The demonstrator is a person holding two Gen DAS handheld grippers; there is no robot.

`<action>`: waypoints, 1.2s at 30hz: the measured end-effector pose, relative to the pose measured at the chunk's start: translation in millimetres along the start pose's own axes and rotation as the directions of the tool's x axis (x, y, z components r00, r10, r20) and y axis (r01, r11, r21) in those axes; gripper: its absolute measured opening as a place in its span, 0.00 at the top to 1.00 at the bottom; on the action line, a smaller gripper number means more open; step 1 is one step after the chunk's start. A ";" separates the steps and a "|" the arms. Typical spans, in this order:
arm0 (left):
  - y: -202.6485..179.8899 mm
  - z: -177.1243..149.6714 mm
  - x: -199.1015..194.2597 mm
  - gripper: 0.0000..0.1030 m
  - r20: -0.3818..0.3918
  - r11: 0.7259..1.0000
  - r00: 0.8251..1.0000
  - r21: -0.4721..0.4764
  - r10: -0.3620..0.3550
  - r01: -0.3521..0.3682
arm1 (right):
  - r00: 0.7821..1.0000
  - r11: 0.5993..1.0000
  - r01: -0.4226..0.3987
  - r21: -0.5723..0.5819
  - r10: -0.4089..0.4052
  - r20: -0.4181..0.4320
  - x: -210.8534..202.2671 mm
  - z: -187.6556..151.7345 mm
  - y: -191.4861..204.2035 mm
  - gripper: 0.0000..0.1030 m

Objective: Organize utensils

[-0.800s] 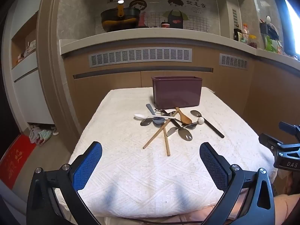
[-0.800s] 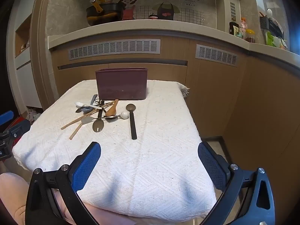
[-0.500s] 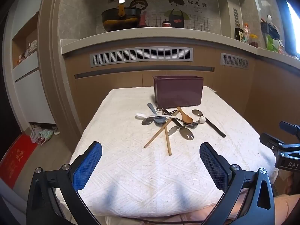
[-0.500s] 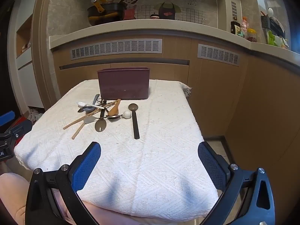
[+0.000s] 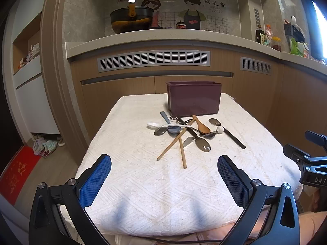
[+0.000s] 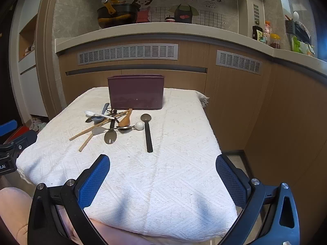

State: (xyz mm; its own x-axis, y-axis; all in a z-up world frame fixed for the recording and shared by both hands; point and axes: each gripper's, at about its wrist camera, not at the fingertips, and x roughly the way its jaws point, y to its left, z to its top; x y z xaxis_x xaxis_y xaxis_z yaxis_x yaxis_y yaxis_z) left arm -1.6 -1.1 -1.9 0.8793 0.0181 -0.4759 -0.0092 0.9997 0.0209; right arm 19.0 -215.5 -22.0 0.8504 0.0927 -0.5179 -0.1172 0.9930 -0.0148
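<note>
A pile of utensils lies mid-table on the white cloth: wooden chopsticks (image 5: 173, 144) (image 6: 90, 129), a wooden spoon (image 5: 201, 125) (image 6: 125, 118), a white spoon (image 5: 155, 125) (image 6: 92, 113), metal spoons (image 5: 202, 144) (image 6: 110, 136) and a black-handled spoon (image 5: 229, 132) (image 6: 147, 130). Just behind the pile stands a dark maroon box (image 5: 193, 99) (image 6: 136, 91). My left gripper (image 5: 164, 178) hangs open over the table's near edge, well short of the pile, nothing between its fingers. The right gripper (image 6: 162, 176) is open too, over the near right part of the cloth, and empty.
The cloth-covered table (image 5: 143, 194) (image 6: 173, 183) stands against wooden cabinets under a stone counter (image 5: 163, 38). The right gripper's body (image 5: 308, 163) shows at the left view's right edge. A red mat (image 5: 14, 175) and slippers lie on the floor at left.
Both views have shifted slightly; the utensils and box sit a little further right and lower in the pictures. Both grippers stay wide open and empty.
</note>
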 end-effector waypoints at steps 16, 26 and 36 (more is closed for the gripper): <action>-1.0 -1.2 0.5 0.00 -0.003 1.000 1.000 -0.001 0.000 0.000 | 1.000 1.000 0.014 0.009 -0.014 -0.011 3.3 1.7 -0.5 0.00; -0.5 -0.4 1.1 0.00 -0.005 1.000 1.000 -0.002 -0.002 0.002 | 1.000 1.000 0.017 0.007 -0.017 -0.013 4.9 0.8 0.9 0.00; -0.5 -0.6 1.6 0.00 -0.005 1.000 1.000 -0.003 -0.001 0.001 | 1.000 1.000 0.017 0.007 -0.017 -0.015 5.2 0.7 1.0 0.00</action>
State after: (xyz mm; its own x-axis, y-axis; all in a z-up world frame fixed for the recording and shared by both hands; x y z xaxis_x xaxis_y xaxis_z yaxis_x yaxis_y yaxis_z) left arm -0.5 -1.6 -3.2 0.8769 0.0173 -0.4804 -0.0097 0.9998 0.0182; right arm 23.6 -214.0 -24.1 0.8446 0.0746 -0.5302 -0.0989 0.9949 -0.0174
